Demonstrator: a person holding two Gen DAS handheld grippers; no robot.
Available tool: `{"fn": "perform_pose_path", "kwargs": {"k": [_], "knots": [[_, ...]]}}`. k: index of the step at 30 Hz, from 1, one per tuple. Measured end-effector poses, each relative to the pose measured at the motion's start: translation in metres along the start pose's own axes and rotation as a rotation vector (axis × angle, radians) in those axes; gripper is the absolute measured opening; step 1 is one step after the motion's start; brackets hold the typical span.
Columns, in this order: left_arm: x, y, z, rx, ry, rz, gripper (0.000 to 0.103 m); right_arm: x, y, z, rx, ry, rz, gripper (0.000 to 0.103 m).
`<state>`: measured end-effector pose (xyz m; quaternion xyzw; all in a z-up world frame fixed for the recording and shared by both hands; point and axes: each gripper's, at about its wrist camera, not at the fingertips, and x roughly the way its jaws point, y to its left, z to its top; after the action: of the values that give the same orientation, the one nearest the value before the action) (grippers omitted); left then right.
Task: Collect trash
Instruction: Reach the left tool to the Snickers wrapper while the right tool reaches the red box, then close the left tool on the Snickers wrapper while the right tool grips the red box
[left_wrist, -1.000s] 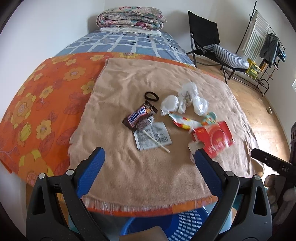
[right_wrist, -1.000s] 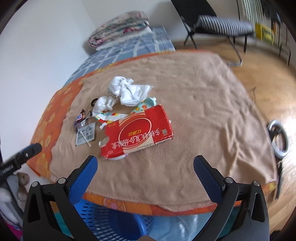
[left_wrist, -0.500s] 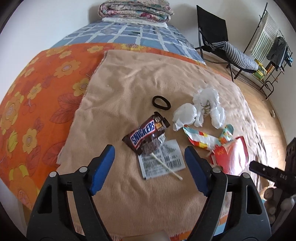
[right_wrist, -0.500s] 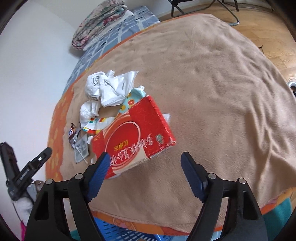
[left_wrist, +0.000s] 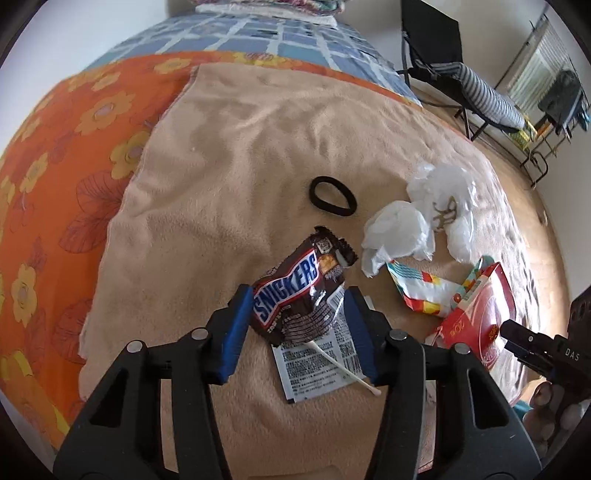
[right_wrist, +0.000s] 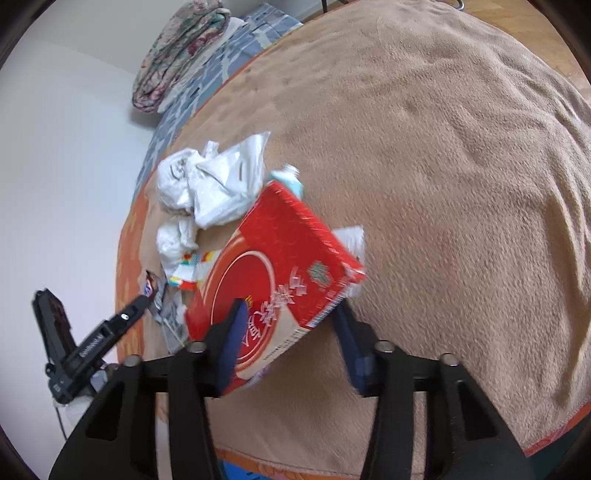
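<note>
The left gripper (left_wrist: 297, 314) had just been closing its 2 blue jaws around the Snickers wrapper (left_wrist: 295, 295) on the tan blanket (left_wrist: 240, 147); I could not tell if they pinched it. The right gripper (right_wrist: 288, 332) closed around the red box (right_wrist: 273, 269), grip unclear

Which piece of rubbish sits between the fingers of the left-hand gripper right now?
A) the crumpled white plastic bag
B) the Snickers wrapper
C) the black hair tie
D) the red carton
B: in the left wrist view the left gripper has its blue fingers on either side of the Snickers wrapper.
</note>
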<state>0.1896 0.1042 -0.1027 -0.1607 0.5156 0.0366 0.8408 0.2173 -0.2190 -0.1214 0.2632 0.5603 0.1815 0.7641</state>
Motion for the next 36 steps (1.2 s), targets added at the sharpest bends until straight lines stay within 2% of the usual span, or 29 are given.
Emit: {"fn": "perform_pose_path", "kwargs": {"k": [4,5,9,12,14,18,21,22,23,24,29,36], "knots": [[0.007,0.008,0.0,-0.028,0.02,-0.009,0.041,-0.001,0.015,0.002,-0.05,-0.022,-0.009,0.039],[0.009,0.009,0.0,-0.029,0.024,-0.007,0.041,0.0,0.019,0.002,-0.062,-0.023,-0.012,0.033],[0.01,0.012,0.001,-0.036,0.021,-0.016,0.041,0.008,0.034,0.002,-0.109,-0.025,-0.026,0.033],[0.009,0.014,0.004,-0.049,0.015,-0.025,0.042,0.011,0.035,0.004,-0.101,-0.013,-0.019,0.033],[0.01,0.015,0.006,-0.053,0.015,-0.032,0.052,0.014,0.034,0.004,-0.08,-0.002,-0.01,0.033],[0.015,0.015,0.008,-0.051,0.019,-0.027,0.053,0.02,0.039,0.007,-0.088,0.001,-0.016,0.032],[0.016,0.014,0.008,-0.043,0.015,-0.024,0.053,0.015,0.046,0.008,-0.115,-0.024,-0.009,0.026],[0.015,0.014,0.008,-0.039,0.011,-0.022,0.05,0.013,0.048,0.008,-0.122,-0.03,-0.002,0.026],[0.014,0.014,0.008,-0.033,0.006,-0.018,0.04,0.011,0.05,0.008,-0.134,-0.037,0.003,0.025],[0.014,0.013,0.008,-0.026,0.007,-0.016,0.034,0.008,0.056,0.007,-0.157,-0.048,0.006,0.023],[0.007,0.015,0.007,-0.019,-0.018,-0.018,0.023,-0.002,0.082,-0.002,-0.285,-0.091,-0.015,0.021],[-0.009,0.016,0.009,-0.017,-0.063,-0.033,0.022,-0.016,0.113,-0.018,-0.436,-0.151,-0.026,0.018]]}}
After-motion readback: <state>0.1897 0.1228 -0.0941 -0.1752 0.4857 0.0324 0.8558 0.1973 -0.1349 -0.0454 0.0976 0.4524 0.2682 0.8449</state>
